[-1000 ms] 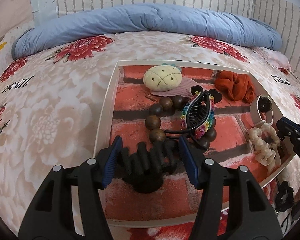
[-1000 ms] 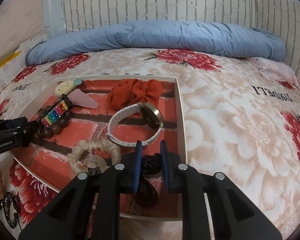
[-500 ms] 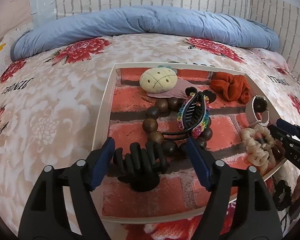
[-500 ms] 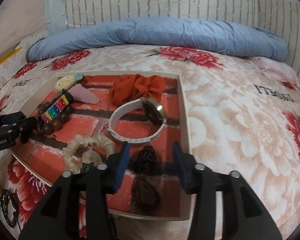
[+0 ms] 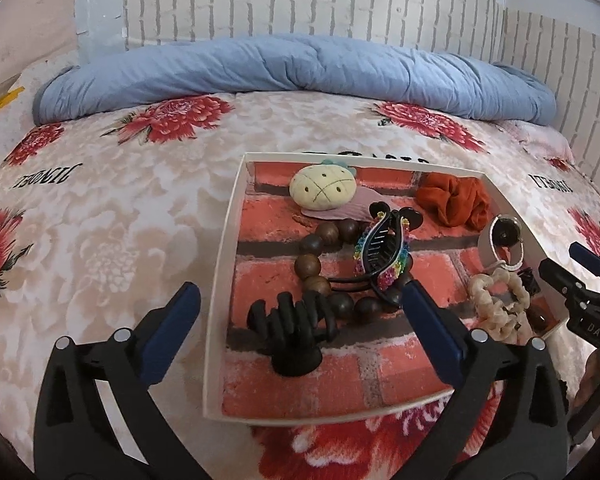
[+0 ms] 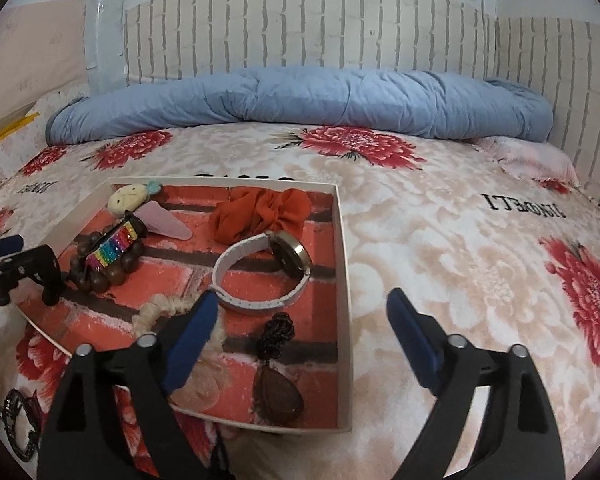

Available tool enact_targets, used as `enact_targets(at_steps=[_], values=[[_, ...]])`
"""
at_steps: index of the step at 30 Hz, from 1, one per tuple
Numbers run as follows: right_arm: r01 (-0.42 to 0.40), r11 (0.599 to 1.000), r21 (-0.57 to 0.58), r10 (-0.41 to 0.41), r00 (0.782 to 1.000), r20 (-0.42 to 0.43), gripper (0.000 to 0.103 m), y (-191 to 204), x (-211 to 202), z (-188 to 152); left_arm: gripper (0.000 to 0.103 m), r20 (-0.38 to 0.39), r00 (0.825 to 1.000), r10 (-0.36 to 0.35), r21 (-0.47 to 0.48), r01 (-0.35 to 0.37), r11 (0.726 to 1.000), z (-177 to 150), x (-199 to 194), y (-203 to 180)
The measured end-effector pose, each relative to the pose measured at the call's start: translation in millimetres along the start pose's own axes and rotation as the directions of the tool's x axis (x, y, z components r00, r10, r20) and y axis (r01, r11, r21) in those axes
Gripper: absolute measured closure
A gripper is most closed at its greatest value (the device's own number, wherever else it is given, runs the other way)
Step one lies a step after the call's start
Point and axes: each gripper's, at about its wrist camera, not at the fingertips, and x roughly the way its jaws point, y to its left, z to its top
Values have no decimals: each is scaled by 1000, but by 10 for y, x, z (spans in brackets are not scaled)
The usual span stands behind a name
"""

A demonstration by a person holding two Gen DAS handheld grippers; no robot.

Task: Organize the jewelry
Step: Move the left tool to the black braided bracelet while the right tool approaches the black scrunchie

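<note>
Across the left wrist view, the left gripper (image 5: 298,316) is spreading its blue-padded jaws wide, having just been opening, gripping nothing. Between them a black ribbed plastic claw clip (image 5: 296,330) is lying loose in the white shallow tray with brick-print floor (image 5: 220,276), just beside brown wooden beads (image 5: 312,264).

Over in the right wrist view, the right gripper (image 6: 302,322) is likewise gaping after opening; a dark teardrop pendant on a black knotted cord (image 6: 278,384) is resting free near the tray's right wall.
</note>
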Motion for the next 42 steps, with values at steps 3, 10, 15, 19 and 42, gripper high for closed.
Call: enact_targets(at_steps=[3,10,15,19,42], values=[[6,1000,1,-6,1000,3,13,-5,-73,-73,5,13,1000,23,2,-23,1000,-86,-86,18],[-11,999,43,10,1000,9,13,-50,-317,-181,5,41,998,39,-9,-39,999,-248,-354,46],[-9,998,65,10,1000,-12,13,-73,-400,-272,5,32,998,54,-3,-54,999,-447,-528,72],[-7,996,92,10,999,-32,13,-115,-455,-346,5,18,999,52,-33,-51,998,-566,-638,142],[59,995,76,-47,987,-154,22,-106,-665,-803,5,-145,985,97,-17,-101,995,-1128,-759,69]])
